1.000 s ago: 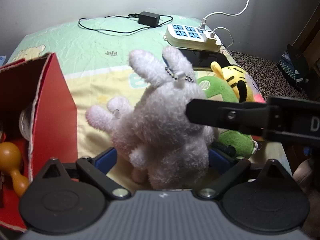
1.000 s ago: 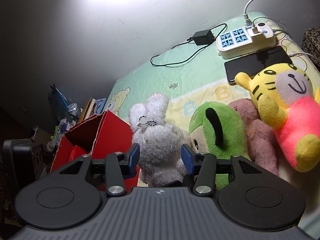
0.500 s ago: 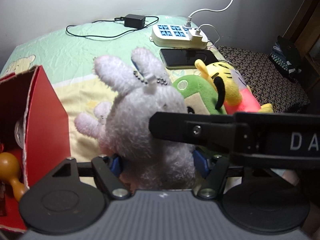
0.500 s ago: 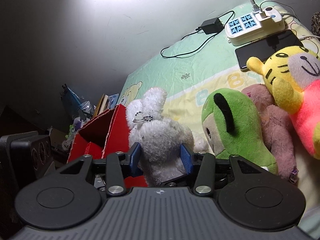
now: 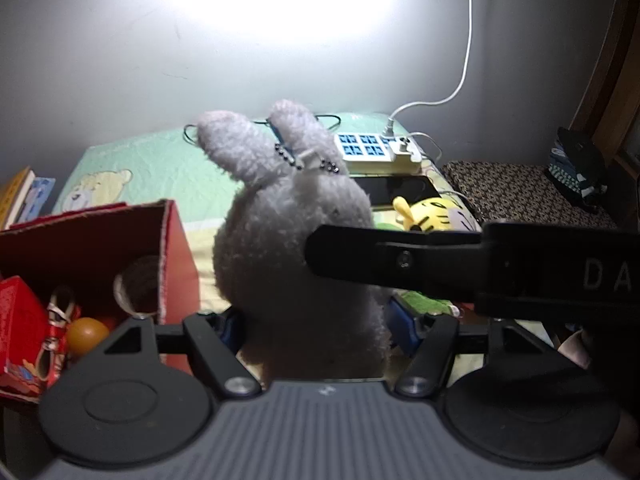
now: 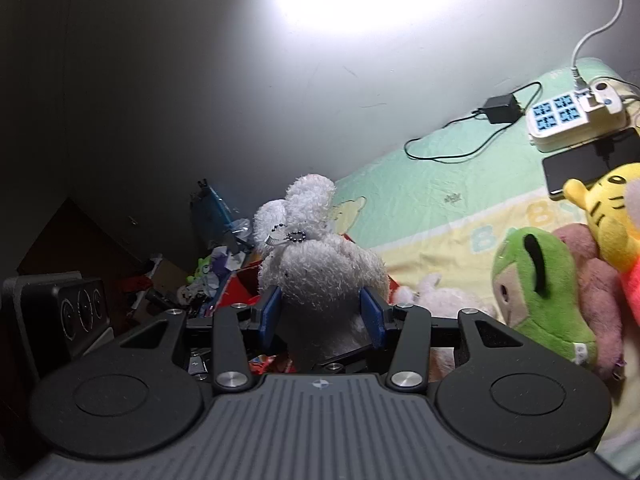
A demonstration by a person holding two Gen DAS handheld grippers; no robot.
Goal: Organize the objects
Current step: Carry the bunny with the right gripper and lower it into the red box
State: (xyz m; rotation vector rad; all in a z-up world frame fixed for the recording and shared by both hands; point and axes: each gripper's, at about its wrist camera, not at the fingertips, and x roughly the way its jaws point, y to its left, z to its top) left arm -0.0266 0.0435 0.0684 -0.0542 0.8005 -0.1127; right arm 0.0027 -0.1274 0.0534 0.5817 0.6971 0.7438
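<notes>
White plush rabbit [image 6: 320,264] upright, lifted off the bed, clamped on both flanks by right gripper [image 6: 322,318]. Left gripper [image 5: 316,328] brackets the rabbit's base too; whether its blue pads actually press it, cannot tell. Right gripper's arm crosses the left view at 3 o'clock. Red box [image 5: 176,248] at 9 o'clock, top open, already holding items. Green plush [image 6: 536,288] and yellow tiger [image 6: 608,216] crowd 3 o'clock; power strip [image 6: 572,120] at 1 o'clock.

Likely a home bedroom: cartoon bedsheet [image 6: 432,196], soft toys [image 6: 540,292], power strip [image 6: 576,118] far right, dim clutter left.
</notes>
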